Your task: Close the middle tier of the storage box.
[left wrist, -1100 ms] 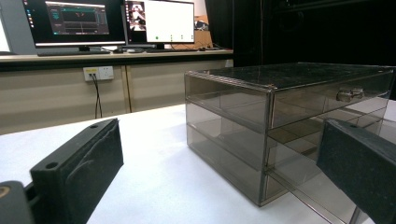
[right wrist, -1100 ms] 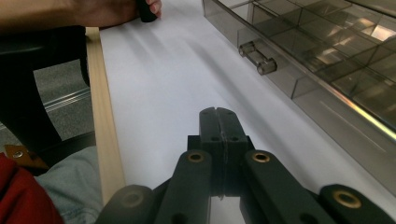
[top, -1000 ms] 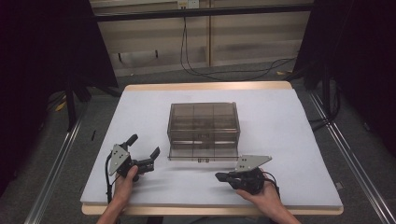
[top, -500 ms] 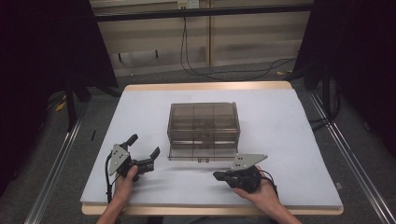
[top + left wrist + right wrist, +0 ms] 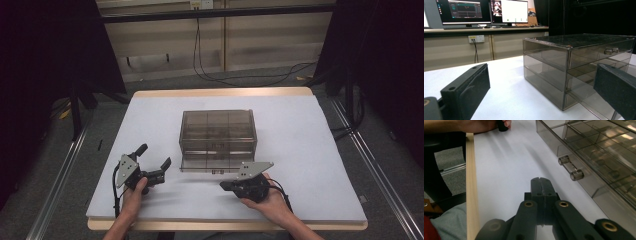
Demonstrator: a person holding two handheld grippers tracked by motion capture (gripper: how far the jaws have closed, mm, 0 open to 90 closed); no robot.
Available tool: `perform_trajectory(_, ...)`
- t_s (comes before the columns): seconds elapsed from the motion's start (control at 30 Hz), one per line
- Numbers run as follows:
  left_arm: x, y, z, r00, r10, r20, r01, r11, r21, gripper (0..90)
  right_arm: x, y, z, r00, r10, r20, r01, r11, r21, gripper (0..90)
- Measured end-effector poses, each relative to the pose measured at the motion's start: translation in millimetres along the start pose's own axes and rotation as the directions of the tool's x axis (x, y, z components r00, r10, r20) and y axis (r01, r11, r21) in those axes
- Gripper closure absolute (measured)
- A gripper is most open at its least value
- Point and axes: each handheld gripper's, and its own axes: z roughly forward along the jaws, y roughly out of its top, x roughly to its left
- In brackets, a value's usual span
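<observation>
Drawer cabinet (image 5: 218,136), of smoky clear plastic, is seen from the high view at the middle of the table (image 5: 320,150), its lowest drawer drawn out a little toward the person. The left tongs (image 5: 155,162) are spread apart at its left; the right tongs (image 5: 226,186) lie just before the drawer front. In the left gripper view the cabinet (image 5: 574,65) is judged stiff, light and slippery. In the right gripper view the right tongs (image 5: 540,182) are pressed together on nothing; the small handle (image 5: 571,168) is judged the place to be gripped.

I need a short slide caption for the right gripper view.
Right gripper, jaws shut, beside the clear drawer box's bottom-drawer handle.
</observation>
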Motion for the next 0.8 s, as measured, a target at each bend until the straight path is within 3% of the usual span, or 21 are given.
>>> perform_trajectory(0.23, 0.3, 0.0, -0.2, 1.0000, 0.004, 0.000, -0.004, 1.0000, 0.003, 0.9, -1.1, 8.8, 11.0, 0.9997, -0.019, -0.017, 0.019, 1.000, 0.016, 90.0)
perform_trajectory(0.57, 0.3, -0.1, -0.1, 1.0000, 0.004, 0.000, -0.004, 1.0000, 0.000, 0.9, -5.5, 5.7, 24.3, 0.9997, 0.007, -0.022, -0.008, 1.000, -0.028, 90.0)
perform_trajectory(0.8, 0.2, 0.0, -0.3, 1.0000, 0.004, 0.000, -0.004, 1.0000, 0.002, 0.9, -12.7, 5.1, 25.3, 0.9995, 0.030, 0.009, -0.029, 0.999, -0.042, 90.0)
